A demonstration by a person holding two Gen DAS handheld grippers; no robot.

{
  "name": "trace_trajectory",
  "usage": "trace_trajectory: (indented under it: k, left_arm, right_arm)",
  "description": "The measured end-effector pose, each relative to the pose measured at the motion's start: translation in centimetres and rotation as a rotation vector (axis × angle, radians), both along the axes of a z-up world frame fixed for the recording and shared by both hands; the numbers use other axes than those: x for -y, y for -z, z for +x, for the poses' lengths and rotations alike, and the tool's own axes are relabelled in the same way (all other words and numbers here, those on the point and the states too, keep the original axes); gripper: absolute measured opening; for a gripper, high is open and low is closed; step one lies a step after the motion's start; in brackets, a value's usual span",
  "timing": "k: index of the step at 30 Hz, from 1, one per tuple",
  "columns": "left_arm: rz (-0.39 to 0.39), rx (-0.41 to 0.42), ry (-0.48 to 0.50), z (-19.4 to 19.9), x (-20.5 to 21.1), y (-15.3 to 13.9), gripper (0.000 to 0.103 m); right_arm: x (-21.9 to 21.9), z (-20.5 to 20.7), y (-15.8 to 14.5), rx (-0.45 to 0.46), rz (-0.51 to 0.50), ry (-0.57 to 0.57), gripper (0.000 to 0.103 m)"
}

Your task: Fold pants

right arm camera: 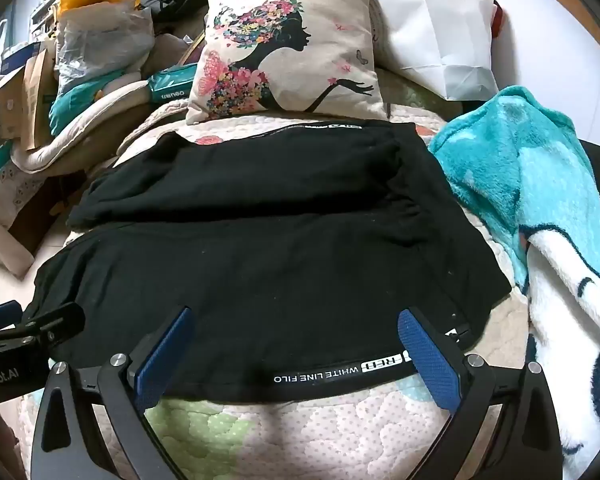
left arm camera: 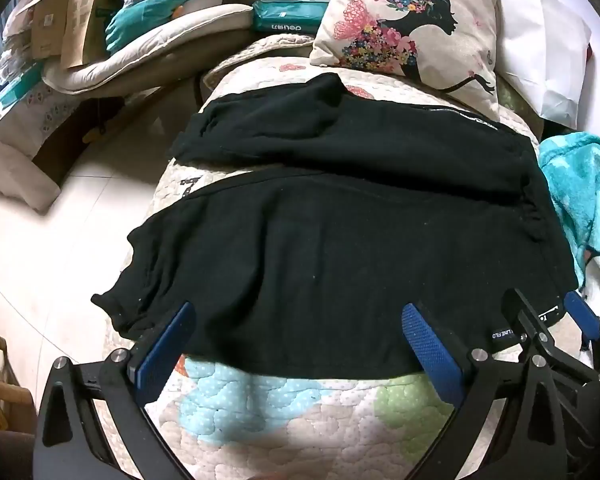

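Currently | pants point(left arm camera: 332, 248) lying soft, limp along quilt point(left arm camera: 300, 412) near edge — grip hem | left gripper point(left arm camera: 300, 344), right gripper point(right arm camera: 296, 344) hovering wide, empty

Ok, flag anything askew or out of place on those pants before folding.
The black pants lie mostly flat on the quilt, but the far leg is rumpled, and the near leg's cuff is bunched and hangs past the quilt's edge. No damage shows.
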State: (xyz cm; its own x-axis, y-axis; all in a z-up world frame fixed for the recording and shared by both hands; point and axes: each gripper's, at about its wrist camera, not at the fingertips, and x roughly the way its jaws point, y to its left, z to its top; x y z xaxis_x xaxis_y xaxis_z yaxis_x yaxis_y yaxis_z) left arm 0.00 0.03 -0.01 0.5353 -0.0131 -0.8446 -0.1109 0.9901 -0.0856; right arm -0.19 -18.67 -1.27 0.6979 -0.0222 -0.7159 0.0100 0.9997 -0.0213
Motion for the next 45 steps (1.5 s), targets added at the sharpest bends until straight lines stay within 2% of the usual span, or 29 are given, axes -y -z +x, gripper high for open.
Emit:
trace_trajectory:
  k: [45]
  left_arm:
    - [0.012,-0.036,0.023,0.0,0.7,1.2,0.103]
  right_arm:
    - [0.0,0.2,0.4,-0.016,0.006,0.001,0.103]
